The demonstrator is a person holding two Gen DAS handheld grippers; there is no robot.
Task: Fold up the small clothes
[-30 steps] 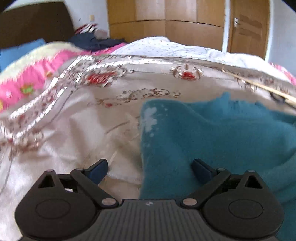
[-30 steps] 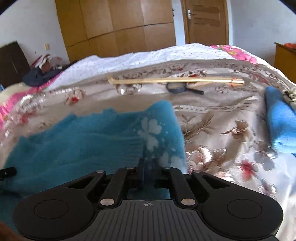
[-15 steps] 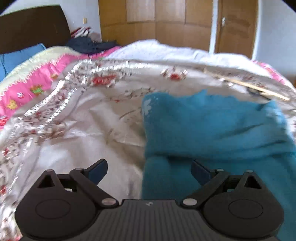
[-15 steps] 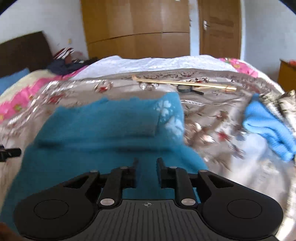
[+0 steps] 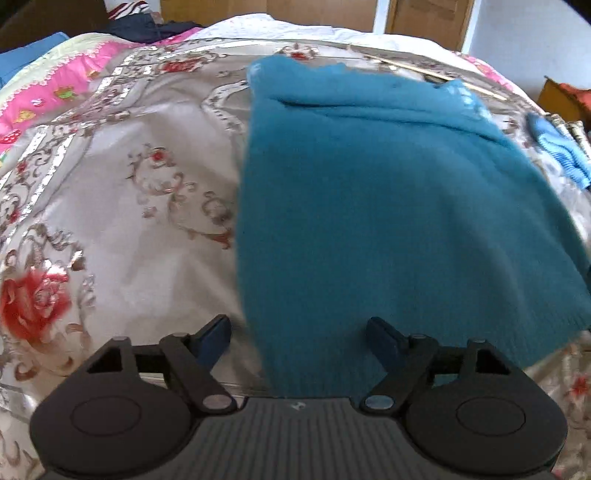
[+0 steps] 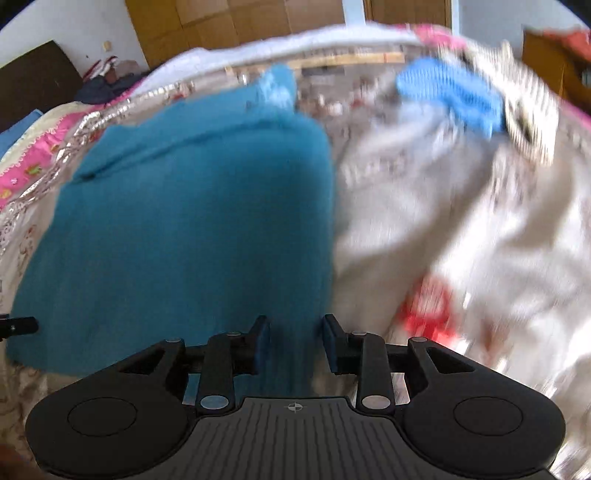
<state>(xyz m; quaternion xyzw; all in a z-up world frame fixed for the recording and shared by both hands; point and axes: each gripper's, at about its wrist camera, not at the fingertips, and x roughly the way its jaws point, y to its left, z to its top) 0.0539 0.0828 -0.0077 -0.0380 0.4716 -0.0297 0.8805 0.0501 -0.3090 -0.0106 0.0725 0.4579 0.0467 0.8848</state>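
A teal knitted garment [image 5: 388,203] lies flat on the flowered bedspread [image 5: 129,184], its far part folded over toward me. My left gripper [image 5: 297,326] hovers over the garment's near left corner; its jaws stand wide and are closing, with the left edge of the cloth between them and untouched by the pads. In the right wrist view, which is blurred, the same garment [image 6: 192,221] fills the left half. My right gripper [image 6: 295,325] is at its near right edge, jaws opening, with the cloth edge below the gap and not pinched.
A light blue garment [image 6: 450,92] lies to the right on the bedspread [image 6: 461,221], beside a patterned cloth. A long wooden stick [image 5: 424,70] lies beyond the teal garment. A pink blanket [image 5: 55,81] and dark clothes [image 5: 140,26] are at the far left.
Both grippers drew back from the garment's far edge to its near edge. The right gripper, shut on the flowered corner before, let go and opened. The far part now lies folded over.
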